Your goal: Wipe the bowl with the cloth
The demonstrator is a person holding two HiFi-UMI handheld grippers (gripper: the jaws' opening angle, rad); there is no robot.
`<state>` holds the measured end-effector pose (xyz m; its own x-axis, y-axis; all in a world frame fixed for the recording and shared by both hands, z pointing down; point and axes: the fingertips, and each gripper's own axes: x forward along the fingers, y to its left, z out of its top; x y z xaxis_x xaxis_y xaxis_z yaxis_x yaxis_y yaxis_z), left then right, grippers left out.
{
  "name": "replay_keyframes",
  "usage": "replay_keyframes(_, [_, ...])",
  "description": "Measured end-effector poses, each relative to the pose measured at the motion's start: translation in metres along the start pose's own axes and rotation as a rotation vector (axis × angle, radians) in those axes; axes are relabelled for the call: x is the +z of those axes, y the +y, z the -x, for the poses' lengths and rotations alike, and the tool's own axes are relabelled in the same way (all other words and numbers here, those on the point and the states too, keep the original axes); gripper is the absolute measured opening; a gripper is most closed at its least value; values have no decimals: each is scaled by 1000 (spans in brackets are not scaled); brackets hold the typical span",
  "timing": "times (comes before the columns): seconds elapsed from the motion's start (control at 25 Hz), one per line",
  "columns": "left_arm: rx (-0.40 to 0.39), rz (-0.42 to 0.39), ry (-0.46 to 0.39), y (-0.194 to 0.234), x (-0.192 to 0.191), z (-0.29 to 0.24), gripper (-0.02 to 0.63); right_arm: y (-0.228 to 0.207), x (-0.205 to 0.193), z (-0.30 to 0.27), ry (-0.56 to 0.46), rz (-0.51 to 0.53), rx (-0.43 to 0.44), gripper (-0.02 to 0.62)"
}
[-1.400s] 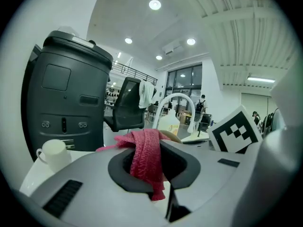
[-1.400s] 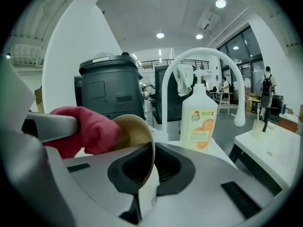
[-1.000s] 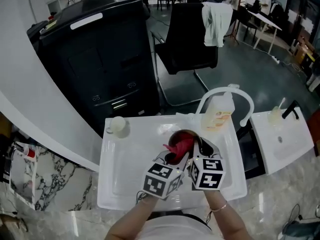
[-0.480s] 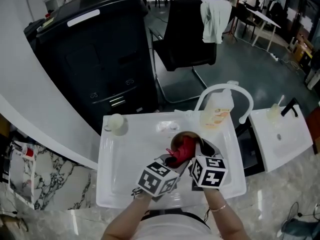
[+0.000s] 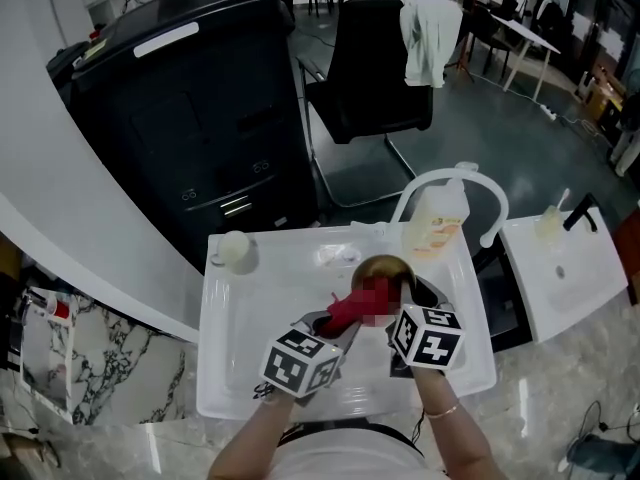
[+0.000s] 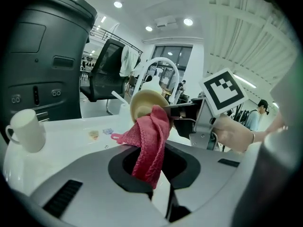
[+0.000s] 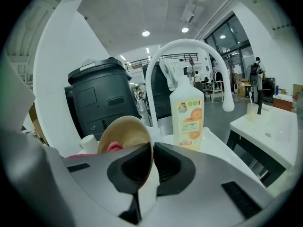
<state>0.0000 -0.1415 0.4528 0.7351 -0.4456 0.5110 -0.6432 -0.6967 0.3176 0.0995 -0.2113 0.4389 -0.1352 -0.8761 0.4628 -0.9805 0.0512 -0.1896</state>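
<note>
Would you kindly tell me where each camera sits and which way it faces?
Head view: on the person's head, steeply down at the sink; forearms, left gripper, right gripper show.
Left gripper view: on that gripper, along jaws shut on the cloth, toward the bowl; right hand shows.
Right gripper view: on that gripper, along jaws closing with the bowl's rim between them, toward the bottle.
Both gripper views share bowl and faucet.

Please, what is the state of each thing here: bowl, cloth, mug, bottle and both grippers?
bowl: tilted, rim held by right gripper
cloth: pinched in left gripper, touching bowl
mug: upright
bottle: upright
left gripper: shut on cloth
right gripper: jaws closing on bowl rim
</note>
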Motion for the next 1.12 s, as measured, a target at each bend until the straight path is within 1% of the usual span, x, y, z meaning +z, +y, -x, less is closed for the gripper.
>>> replay_keyframes(0.32, [51, 20, -13, 21, -1, 11, 50, 0, -7, -6, 30, -17, 0, 18])
replay_keyframes(0.64, [83, 34, -49, 31, 4, 24, 49, -13, -15, -6, 51, -38, -26, 17])
replay_keyframes(0.96, [139, 57, -109, 47, 14, 39, 49, -27, -27, -3, 79, -61, -52, 15])
replay_keyframes(1.12, [168, 80, -164, 54, 23, 43, 49, -33, -35, -4, 99, -73, -56, 15])
